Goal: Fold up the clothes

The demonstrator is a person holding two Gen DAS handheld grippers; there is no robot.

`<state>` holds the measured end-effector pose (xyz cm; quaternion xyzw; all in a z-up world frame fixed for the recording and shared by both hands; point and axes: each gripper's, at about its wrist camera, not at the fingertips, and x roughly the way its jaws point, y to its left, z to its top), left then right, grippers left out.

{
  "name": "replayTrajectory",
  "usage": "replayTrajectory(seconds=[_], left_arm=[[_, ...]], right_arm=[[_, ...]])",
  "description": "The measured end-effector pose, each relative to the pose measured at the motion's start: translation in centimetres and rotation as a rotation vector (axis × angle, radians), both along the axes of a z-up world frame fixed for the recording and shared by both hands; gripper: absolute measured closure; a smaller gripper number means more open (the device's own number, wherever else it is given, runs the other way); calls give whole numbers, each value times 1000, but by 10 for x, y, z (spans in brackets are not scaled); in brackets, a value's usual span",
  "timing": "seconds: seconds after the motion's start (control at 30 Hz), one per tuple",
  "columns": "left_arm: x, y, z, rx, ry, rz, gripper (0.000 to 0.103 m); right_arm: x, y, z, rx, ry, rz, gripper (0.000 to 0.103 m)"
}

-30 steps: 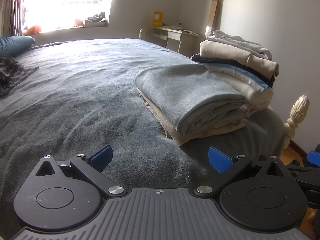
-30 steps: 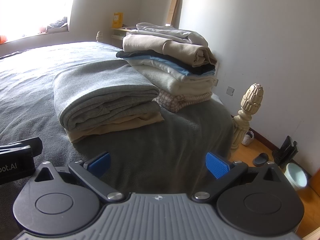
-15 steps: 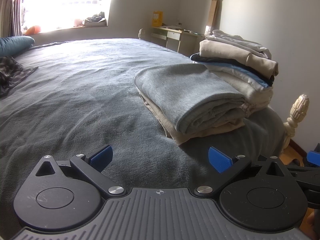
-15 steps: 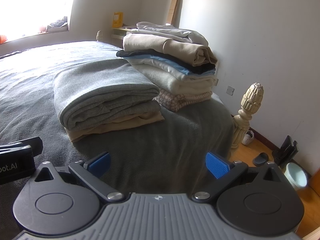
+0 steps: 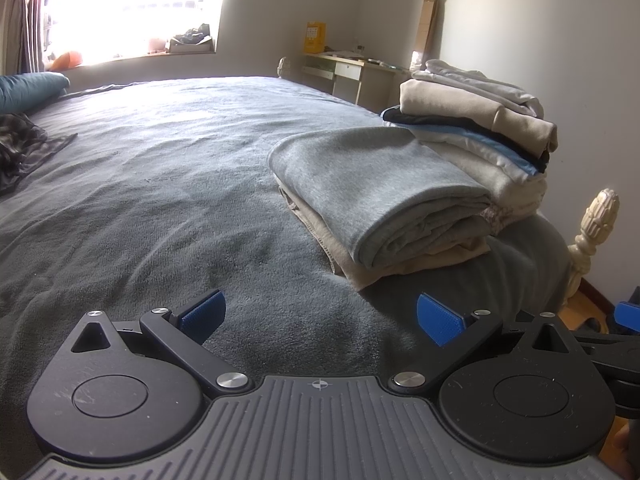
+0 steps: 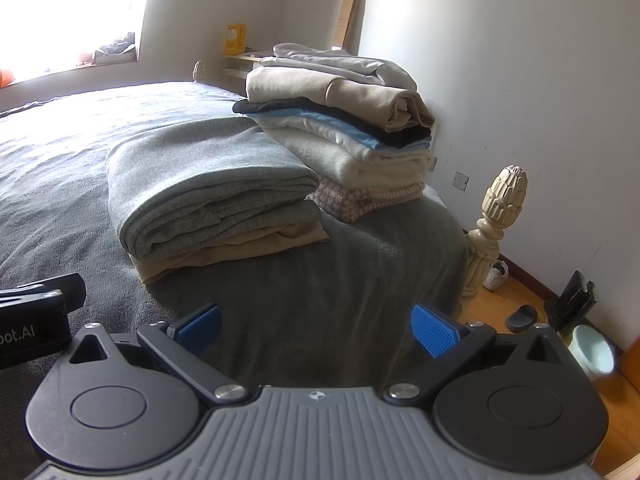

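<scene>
A dark grey fleece-covered bed point(image 5: 160, 184) fills a white-walled room. The folded grey and beige clothes point(image 6: 212, 188) lie beside a taller stack point(image 6: 348, 128). Both tools, left point(image 5: 320, 316) and right point(image 6: 316, 326), hover wide open, empty, unchanged since earlier.

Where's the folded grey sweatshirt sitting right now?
The folded grey sweatshirt lies on a folded tan garment near the bed's right edge, ahead of both tools, beside the taller stack of folded clothes on its right.

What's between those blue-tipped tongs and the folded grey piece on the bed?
Only bare bedcover: in the right wrist view, nothing lies between the open right tongs and the folded grey garment.
</scene>
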<state>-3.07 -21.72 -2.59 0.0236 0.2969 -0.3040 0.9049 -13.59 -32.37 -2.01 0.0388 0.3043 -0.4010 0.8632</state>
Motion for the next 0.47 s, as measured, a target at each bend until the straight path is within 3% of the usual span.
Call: replayTrajectory(seconds=[0.47], left_arm=[[-1, 1, 1, 4, -4, 4, 0]], right_arm=[[1, -1, 0, 1, 0, 1, 0]])
